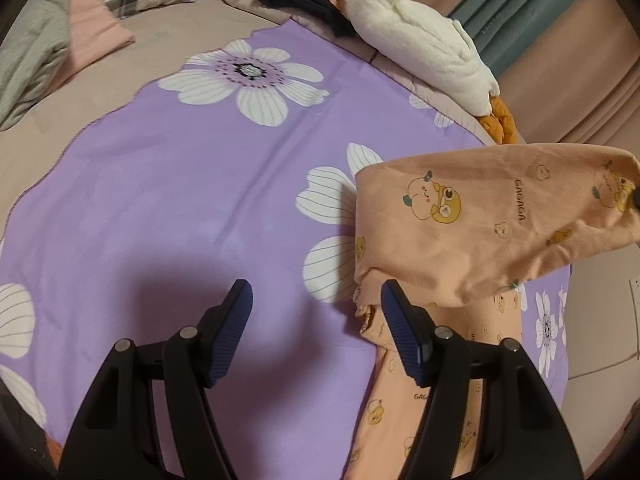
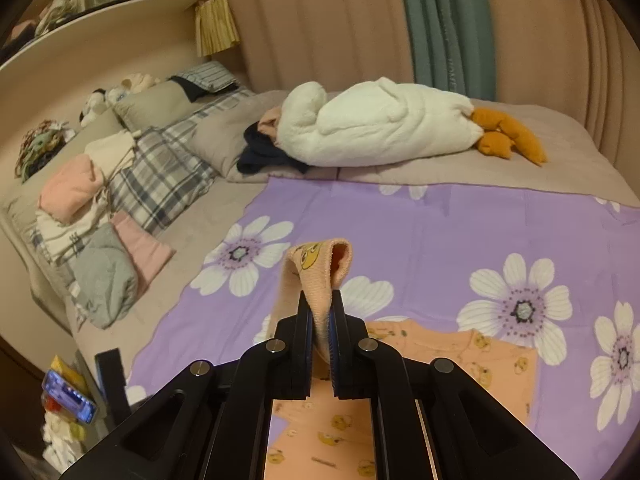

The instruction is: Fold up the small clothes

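Note:
A small peach garment with yellow cartoon prints (image 1: 480, 232) lies partly on a purple floral sheet (image 1: 180, 200). One part of it is lifted in the air toward the right edge of the left wrist view; the rest hangs down and lies flat below (image 1: 472, 360). My left gripper (image 1: 316, 300) is open and empty, just left of the garment. My right gripper (image 2: 320, 312) is shut on a fold of the peach garment (image 2: 320, 272) and holds it above the sheet. The flat part of the garment (image 2: 460, 360) lies under it.
A white plush goose with orange feet (image 2: 380, 124) and dark clothing (image 2: 260, 152) lie at the sheet's far edge. Folded clothes (image 2: 96, 240) and plaid pillows (image 2: 160, 176) are on the left. Curtains (image 2: 440, 20) hang behind the bed.

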Motion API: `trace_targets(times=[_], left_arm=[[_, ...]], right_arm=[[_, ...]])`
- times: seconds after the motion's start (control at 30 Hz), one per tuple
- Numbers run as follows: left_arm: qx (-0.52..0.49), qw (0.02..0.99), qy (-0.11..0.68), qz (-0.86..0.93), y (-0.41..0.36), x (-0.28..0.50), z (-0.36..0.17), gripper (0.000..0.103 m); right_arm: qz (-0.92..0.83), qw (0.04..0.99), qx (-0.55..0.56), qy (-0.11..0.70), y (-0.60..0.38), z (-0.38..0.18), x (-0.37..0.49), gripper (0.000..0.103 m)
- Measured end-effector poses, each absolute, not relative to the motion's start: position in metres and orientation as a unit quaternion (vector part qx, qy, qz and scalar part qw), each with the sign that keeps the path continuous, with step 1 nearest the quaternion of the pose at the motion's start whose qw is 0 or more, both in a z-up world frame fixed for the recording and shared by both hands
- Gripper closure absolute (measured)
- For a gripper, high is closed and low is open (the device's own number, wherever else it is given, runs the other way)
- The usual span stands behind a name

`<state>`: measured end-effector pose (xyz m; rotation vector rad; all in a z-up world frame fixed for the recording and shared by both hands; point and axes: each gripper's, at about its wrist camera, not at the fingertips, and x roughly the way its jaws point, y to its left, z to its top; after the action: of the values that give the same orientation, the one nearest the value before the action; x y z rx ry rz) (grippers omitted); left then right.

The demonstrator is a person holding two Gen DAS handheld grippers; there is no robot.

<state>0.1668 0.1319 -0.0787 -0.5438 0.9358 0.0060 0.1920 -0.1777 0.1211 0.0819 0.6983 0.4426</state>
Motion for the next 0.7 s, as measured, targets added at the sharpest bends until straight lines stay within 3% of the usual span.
trace_targets(times=[0.23,0.7], left_arm=[[-0.253,0.849,0.463,-0.019,0.114,0.19,-0.084,0.057],[-0.212,0.843,0.493,-0.03,0.085,0.216,-0.094,0.064]], right_arm=[[0.175,0.921,0.052,0.343,-0.207,0.111,0.197,0.095],[0.136,0.918,0.073,0.365,-0.25,0.085,0.201,0.095]])
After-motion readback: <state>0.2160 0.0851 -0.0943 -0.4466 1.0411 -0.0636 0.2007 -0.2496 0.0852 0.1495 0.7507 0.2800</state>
